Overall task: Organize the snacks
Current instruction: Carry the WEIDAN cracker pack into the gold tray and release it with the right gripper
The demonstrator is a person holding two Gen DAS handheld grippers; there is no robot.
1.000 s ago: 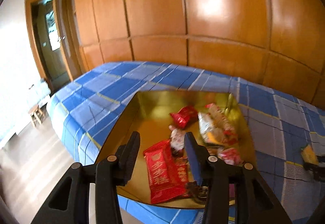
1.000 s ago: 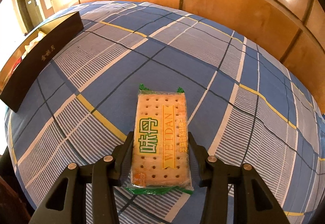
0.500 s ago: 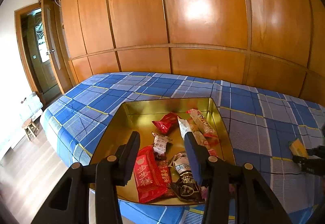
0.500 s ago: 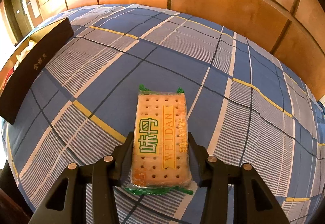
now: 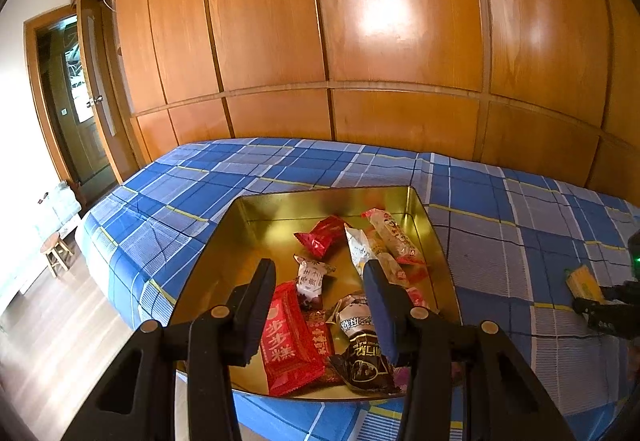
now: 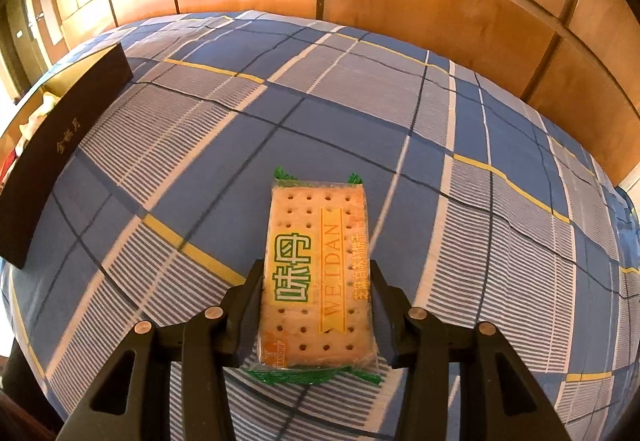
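Note:
A gold tin tray (image 5: 260,233) lies on the bed and holds several wrapped snacks: a red packet (image 5: 288,337), a dark brown packet (image 5: 362,353), a red candy (image 5: 322,235) and a white candy (image 5: 310,277). My left gripper (image 5: 319,269) hovers over the tray's near end, open, with nothing between its fingers. My right gripper (image 6: 315,267) is shut on a clear packet of crackers (image 6: 312,241) with green ends, just above the sheet. The left wrist view shows that packet (image 5: 582,283) and the right gripper (image 5: 600,305) at the far right. The tray's dark outer wall (image 6: 60,149) is at the left.
The bed has a blue plaid sheet (image 5: 180,201), and its left edge drops to a wooden floor with a small stool (image 5: 54,247). Wooden wardrobe panels (image 5: 360,41) stand behind the bed. A doorway (image 5: 68,101) opens at the left.
The left gripper has rolled level and its aim has risen, so the tray sits lower in view. The right gripper has rolled slightly, with the cracker packet still in its jaws.

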